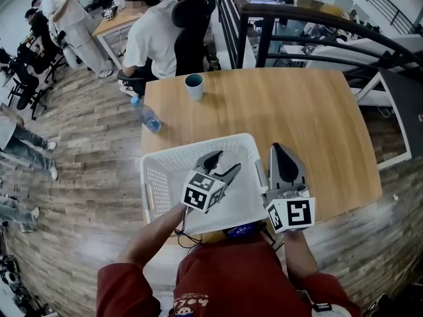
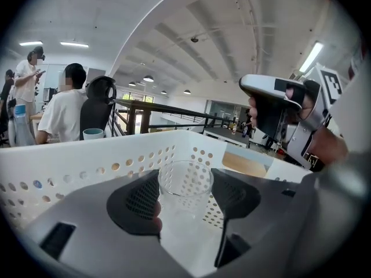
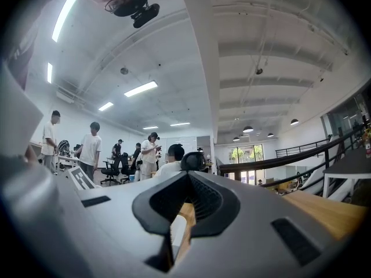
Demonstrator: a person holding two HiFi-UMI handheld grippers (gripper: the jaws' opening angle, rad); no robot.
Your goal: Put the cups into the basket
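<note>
Teal cup, clear cup, one basket

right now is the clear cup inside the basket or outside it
Inside. The clear cup stands upright between the left gripper's jaws, with the white basket's perforated walls around it.

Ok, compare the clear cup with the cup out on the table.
The clear cup is see-through; the table cup is opaque, teal inside. The clear cup is gripped by the left gripper inside the white basket; the table cup stands free on the wooden table, outside it. Both are upright.
</note>
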